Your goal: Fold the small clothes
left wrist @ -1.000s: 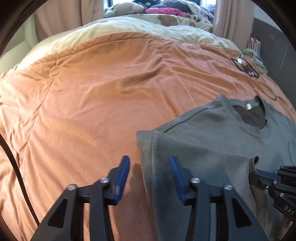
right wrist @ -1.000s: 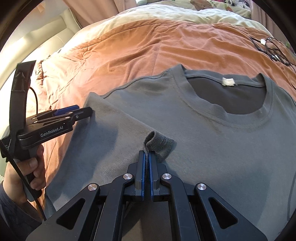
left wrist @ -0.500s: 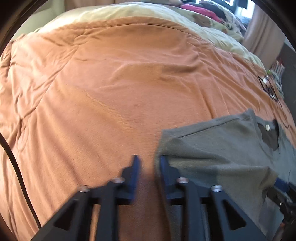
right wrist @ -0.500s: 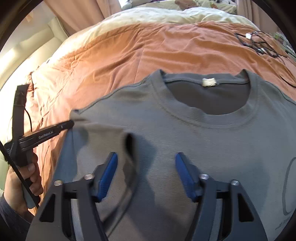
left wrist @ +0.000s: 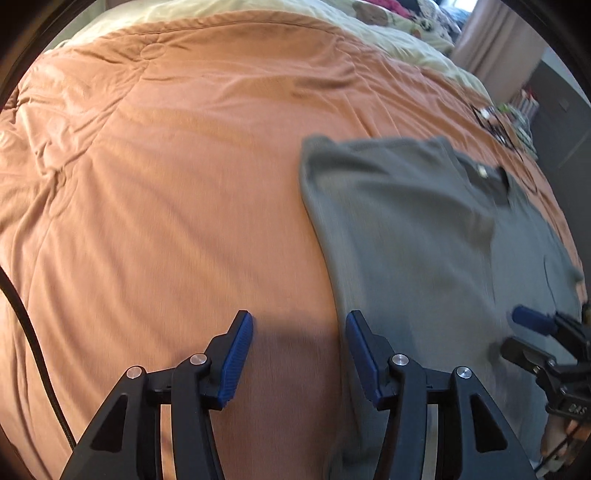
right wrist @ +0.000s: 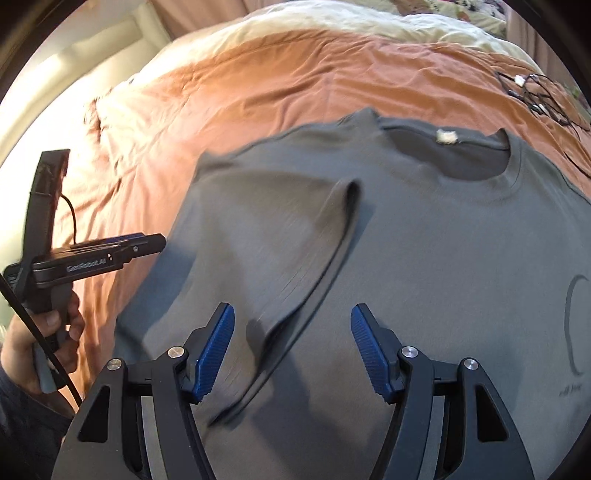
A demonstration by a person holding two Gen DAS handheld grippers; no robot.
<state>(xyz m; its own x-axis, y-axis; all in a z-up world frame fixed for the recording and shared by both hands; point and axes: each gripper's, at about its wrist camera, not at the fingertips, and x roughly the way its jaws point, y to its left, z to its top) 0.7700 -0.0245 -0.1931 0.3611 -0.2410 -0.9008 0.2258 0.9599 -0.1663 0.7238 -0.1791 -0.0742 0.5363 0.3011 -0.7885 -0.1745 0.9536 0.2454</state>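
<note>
On the orange quilt (right wrist: 258, 85) a grey T-shirt (right wrist: 424, 236) lies front up, its collar toward the pillow end of the bed and a white tag (right wrist: 447, 137) showing inside the neck. Its left sleeve is folded in over the chest, the cuff edge running as a dark curved ridge (right wrist: 332, 258) from near the shoulder down toward the right gripper (right wrist: 291, 339). That gripper hovers over the folded sleeve with its blue pads (right wrist: 216, 350) spread wide; the ridge of cloth lies below and between them, but neither pad presses on it. In the left wrist view the left gripper (left wrist: 299, 354) points down at the shirt's side edge (left wrist: 325, 258), where grey cloth meets quilt; its jaws are opening, one pad (left wrist: 236, 354) over bare quilt and the other over the shirt, with nothing pinched between them. From the right wrist view the same gripper shows side-on, just beside the shirt's folded shoulder, held by a hand (right wrist: 40, 332) with a black cable (right wrist: 37, 332) trailing past it. Toward the bed's far right corner a tangle of dark cords (right wrist: 535, 92) rests on the quilt, well apart from the shirt. Beyond the quilt a pale cream cover (right wrist: 332, 22) runs across the head of the bed
</note>
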